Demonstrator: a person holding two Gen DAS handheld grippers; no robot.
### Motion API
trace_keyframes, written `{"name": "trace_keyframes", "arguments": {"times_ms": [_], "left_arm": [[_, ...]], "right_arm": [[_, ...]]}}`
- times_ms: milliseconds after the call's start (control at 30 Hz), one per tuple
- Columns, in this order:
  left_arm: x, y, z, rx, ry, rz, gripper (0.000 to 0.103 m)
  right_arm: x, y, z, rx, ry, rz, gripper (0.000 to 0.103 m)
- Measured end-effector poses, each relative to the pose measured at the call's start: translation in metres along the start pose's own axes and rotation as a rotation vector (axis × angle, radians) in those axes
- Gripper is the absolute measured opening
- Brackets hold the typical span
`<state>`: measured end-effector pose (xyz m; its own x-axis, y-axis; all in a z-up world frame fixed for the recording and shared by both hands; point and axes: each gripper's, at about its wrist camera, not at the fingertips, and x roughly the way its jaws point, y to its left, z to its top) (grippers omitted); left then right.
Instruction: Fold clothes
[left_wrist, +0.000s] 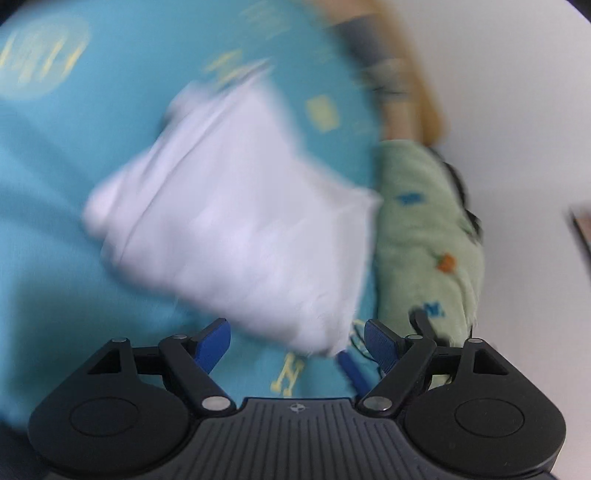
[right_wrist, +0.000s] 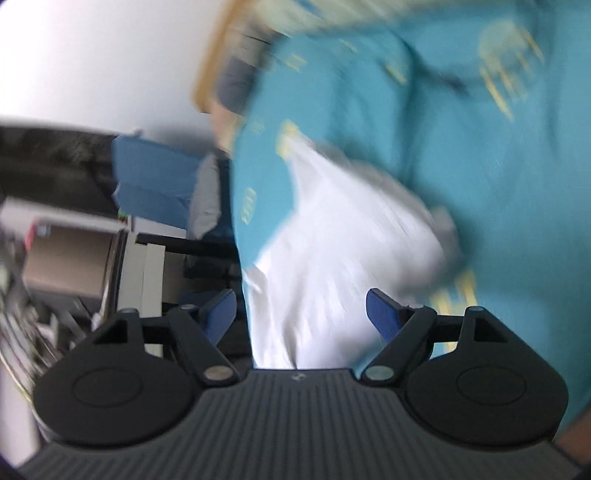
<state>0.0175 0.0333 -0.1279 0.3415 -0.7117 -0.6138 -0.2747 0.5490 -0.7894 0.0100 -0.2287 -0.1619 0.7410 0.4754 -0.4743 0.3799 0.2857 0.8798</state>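
A folded white garment (left_wrist: 236, 218) lies on a turquoise sheet (left_wrist: 74, 155) with yellow print. Both views are motion blurred. My left gripper (left_wrist: 297, 343) is open and empty, just short of the garment's near corner. In the right wrist view the white garment (right_wrist: 332, 243) lies between and beyond the jaws and reaches down past the sheet's (right_wrist: 498, 184) edge. My right gripper (right_wrist: 301, 314) is open; its blue pads stand apart on either side of the cloth and do not pinch it.
A light green patterned cloth (left_wrist: 424, 240) lies to the right of the white garment, by a white wall (left_wrist: 524, 110). A wooden headboard (left_wrist: 417, 74) runs along the far edge. Left of the bed stand a blue chair (right_wrist: 155, 177) and shelves (right_wrist: 74, 258).
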Motion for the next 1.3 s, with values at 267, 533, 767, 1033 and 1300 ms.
{"name": "trace_keyframes", "arguments": {"times_ms": [267,533,767,1033,1300], "left_arm": [[0.003,0.039,0.024,-0.230,-0.103,0.023,0.067],[0.001,0.031,0.024,-0.209,-0.152,0.050,0.050],[-0.020,-0.003,0.027,-0.133,-0.162,0.004,0.034],[-0.039,-0.085,0.001,-0.056,-0.064,-0.071,0.030],[0.019,-0.230,-0.057,0.157,0.116,-0.124,0.030]], "right_arm": [[0.023,-0.040,-0.002,0.213,-0.023,-0.085,0.073],[0.033,-0.027,0.001,0.128,-0.127,-0.132,0.021],[0.001,-0.005,0.000,0.039,-0.176,-0.080,0.017],[-0.086,0.033,0.001,0.008,-0.290,0.046,0.016],[-0.216,0.031,0.041,0.066,-0.501,0.134,0.016]]}}
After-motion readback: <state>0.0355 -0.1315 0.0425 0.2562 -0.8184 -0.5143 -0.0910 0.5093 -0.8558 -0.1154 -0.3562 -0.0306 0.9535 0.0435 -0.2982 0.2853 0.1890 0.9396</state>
